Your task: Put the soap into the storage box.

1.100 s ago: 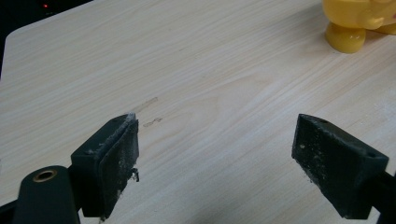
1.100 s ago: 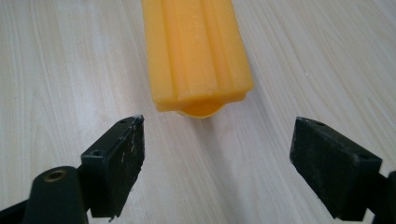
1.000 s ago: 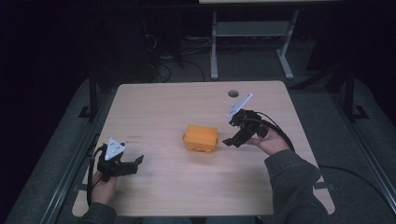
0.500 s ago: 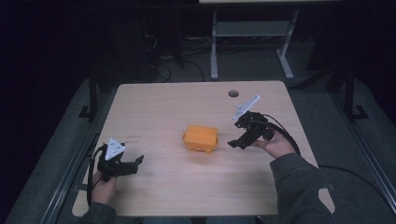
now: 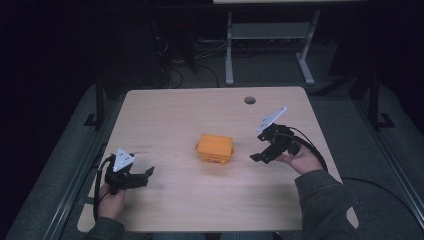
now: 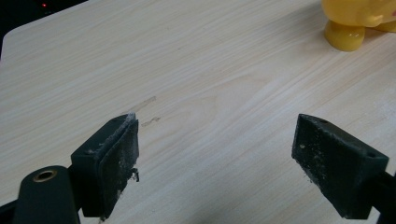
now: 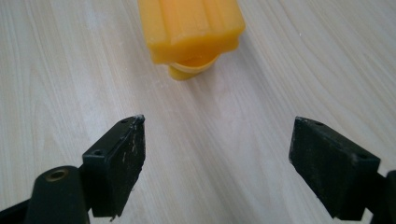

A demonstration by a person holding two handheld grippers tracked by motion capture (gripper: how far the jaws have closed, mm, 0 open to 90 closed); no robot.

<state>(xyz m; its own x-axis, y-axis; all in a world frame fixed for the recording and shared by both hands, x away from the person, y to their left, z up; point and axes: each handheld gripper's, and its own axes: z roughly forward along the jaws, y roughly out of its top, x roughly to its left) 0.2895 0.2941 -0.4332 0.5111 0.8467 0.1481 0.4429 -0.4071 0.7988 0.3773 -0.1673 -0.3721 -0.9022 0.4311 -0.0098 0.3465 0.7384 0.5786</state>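
Right gripper [image 5: 257,156] sits at the table's right side, held in the right hand [image 5: 300,161], jaws spread wide with nothing between them. In its own view the gripper [image 7: 217,161] points at the orange block [image 7: 190,30], which lies ahead of the jaw tips, apart from them. Left gripper [image 5: 147,172] is at the near left of the table, held in the left hand [image 5: 111,202], jaws also spread and empty; in its view the gripper [image 6: 215,158] hangs over bare wood, with the block [image 6: 357,21] at the top right corner, well apart.

No readable writing or brand on anything (a faint dark mark on the tabletop left of the block in the high view is too small to read).

Block [image 5: 215,148]: orange-yellow, smooth plastic look, boxy with rounded corners and shallow ridges along the top, standing on short round feet near the table's middle. Cannot tell whether it is hollow or holds anything.

Table [image 5: 190,107]: pale wood-grain laminate, rounded corners, a round dark hole [image 5: 249,100] near the far edge. Jaw pads are black, matte, scuffed with pale dust. Grey three-cornered plates top both grippers; black cables trail from each. Grey sleeve [image 5: 325,202] on the right forearm. Dark surroundings, a grey metal frame [image 5: 267,32] beyond the table.
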